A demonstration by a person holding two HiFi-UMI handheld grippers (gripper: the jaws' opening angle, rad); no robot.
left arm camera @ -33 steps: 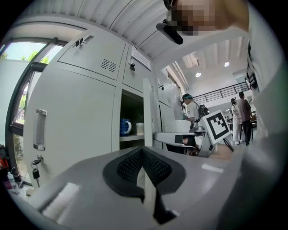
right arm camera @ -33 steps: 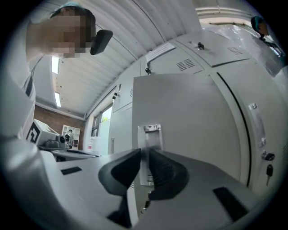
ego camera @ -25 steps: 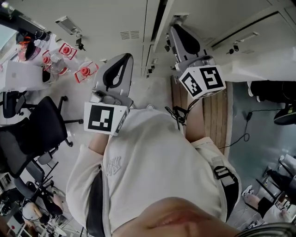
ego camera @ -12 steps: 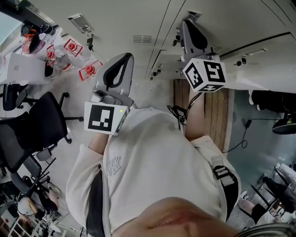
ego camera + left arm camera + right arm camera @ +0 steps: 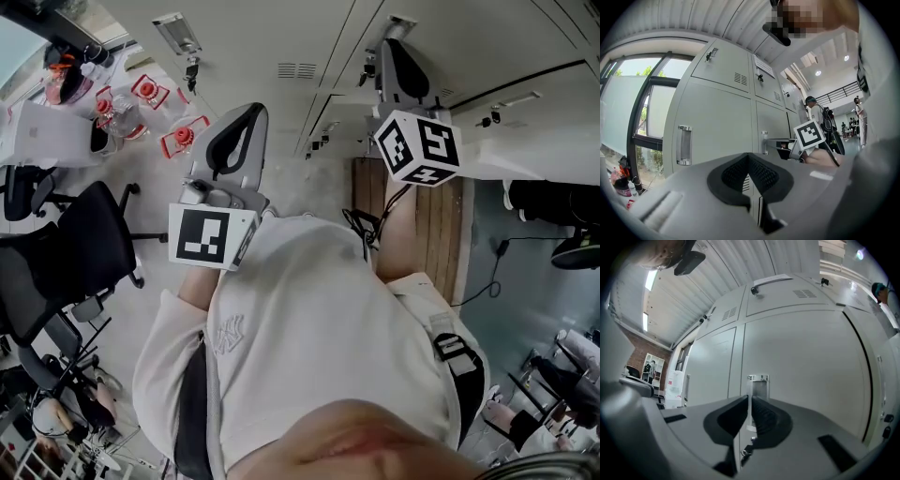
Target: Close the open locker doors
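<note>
A: Right gripper (image 5: 397, 54) had crept closer to the lockers (image 5: 281, 37) than a second before. Jaws?
B: Clenched, nothing between them, aimed at the handle (image 5: 758, 390) of the locker door (image 5: 801, 371). That door looked almost flush, with a dark gap along its right edge.
A: Left gripper (image 5: 749, 161)?
B: Also clenched, empty, held back from the lockers.
A: Risk?
B: Tips could have slid off the smooth panel, or a weak push could have let the door spring back unlatched.
</note>
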